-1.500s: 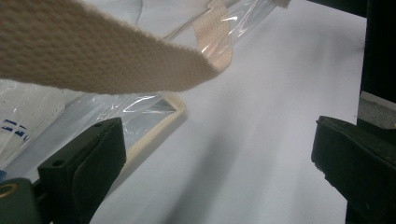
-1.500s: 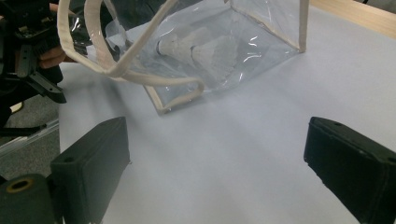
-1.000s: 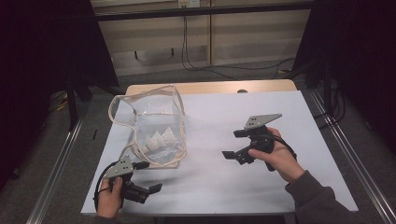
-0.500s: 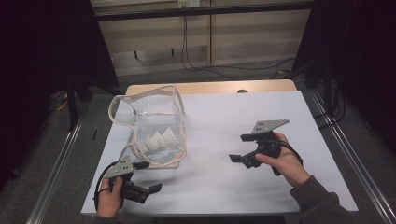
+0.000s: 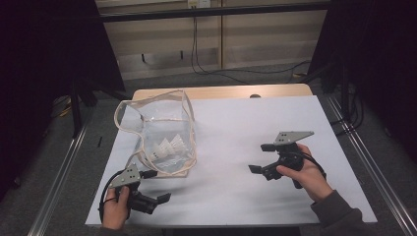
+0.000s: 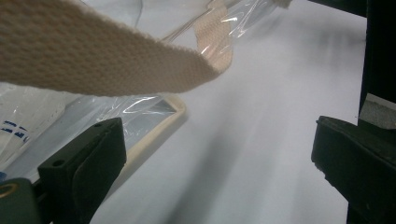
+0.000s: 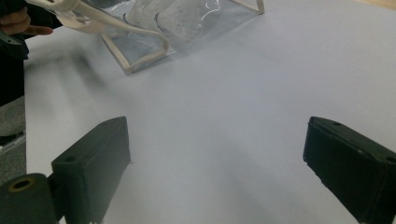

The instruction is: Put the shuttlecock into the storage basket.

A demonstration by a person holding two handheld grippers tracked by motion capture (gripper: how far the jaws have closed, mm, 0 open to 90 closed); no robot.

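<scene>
White worktop [image 5: 231,128] underneath everything; on its left half, a clear plastic bag [image 5: 164,135] trimmed in cream webbing, standing open, with white shuttlecocks [image 5: 169,146] inside near its bottom. Just in front of the bag's near corner, left claw [image 5: 156,187] low on the worktop, jaws spread wide and holding nothing, cream strap [image 6: 93,56] hanging close above; well apart on the right half, right claw [image 5: 260,158] likewise gaping and empty, turned toward the bag.

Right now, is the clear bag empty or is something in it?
Not empty. White shuttlecocks show through the clear bag, sitting near its bottom on the table.
</scene>
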